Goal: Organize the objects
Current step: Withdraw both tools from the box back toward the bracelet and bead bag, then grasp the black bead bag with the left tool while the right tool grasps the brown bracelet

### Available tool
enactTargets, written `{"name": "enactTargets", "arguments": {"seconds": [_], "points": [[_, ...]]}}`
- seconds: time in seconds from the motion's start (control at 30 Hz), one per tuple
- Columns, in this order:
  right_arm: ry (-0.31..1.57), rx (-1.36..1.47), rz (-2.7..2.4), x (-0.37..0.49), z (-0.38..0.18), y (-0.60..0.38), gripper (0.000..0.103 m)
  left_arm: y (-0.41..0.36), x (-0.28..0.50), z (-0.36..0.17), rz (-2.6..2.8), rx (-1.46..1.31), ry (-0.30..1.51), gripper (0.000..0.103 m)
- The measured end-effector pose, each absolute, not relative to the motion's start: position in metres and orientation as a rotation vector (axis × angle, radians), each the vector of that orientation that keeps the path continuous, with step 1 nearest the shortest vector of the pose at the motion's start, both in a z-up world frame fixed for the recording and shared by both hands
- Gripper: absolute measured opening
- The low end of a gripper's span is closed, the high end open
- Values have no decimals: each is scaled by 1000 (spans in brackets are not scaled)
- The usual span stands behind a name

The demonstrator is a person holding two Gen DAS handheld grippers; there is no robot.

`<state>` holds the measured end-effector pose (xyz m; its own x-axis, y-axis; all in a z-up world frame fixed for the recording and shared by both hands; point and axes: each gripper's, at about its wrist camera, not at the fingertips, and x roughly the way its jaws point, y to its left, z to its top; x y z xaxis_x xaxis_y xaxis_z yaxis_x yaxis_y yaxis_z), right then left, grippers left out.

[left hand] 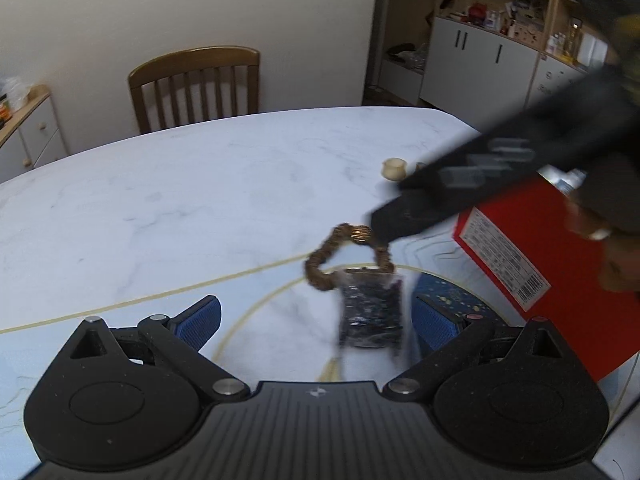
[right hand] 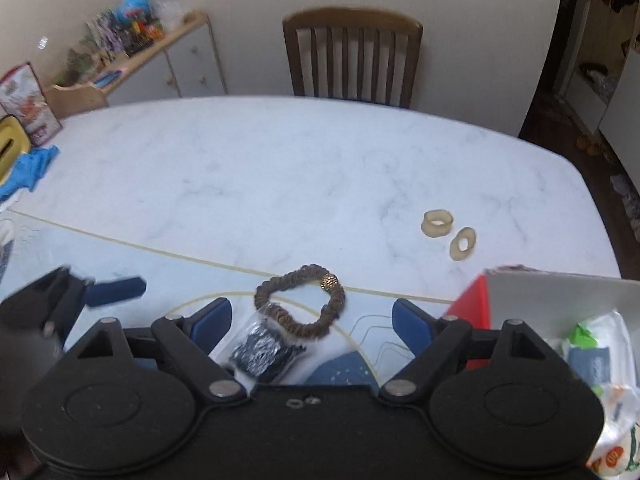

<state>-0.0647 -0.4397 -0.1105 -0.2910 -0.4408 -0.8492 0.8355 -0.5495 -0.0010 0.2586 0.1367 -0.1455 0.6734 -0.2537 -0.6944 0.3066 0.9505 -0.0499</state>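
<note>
Scrunchie [right hand: 301, 304] and small clear packet [right hand: 262, 350] lie on the marble table [right hand: 240, 184], between both sets of spread jaws.

Brown with a gold bead, the scrunchie rests partly over the packet of dark bits, the two touching, so one pinch might drag both. The right gripper [right hand: 312, 326] hangs over them, released and holding nothing; the left gripper [left hand: 316, 320] faces them, likewise spread and empty. Just to the right stands a red box [left hand: 532, 256], open at the top, with wrapped packets and a green scrap inside; it is likely where loose items should go. Two pale rings [right hand: 448, 232] sit farther back on the table, apart from the pair.
</note>
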Motion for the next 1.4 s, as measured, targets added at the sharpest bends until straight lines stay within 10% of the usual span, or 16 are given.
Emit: {"name": "enactTargets", "arguments": {"seconds": [0.43, 1.0, 1.4], "points": [[664, 1258, -1926, -95, -165, -474, 54, 111, 270, -171, -314, 82, 757, 101], [678, 1228, -1963, -86, -180, -479, 12, 111, 273, -179, -320, 82, 774, 39], [588, 1170, -1986, -73, -147, -465, 9, 124, 261, -145, -353, 42, 771, 37]]}}
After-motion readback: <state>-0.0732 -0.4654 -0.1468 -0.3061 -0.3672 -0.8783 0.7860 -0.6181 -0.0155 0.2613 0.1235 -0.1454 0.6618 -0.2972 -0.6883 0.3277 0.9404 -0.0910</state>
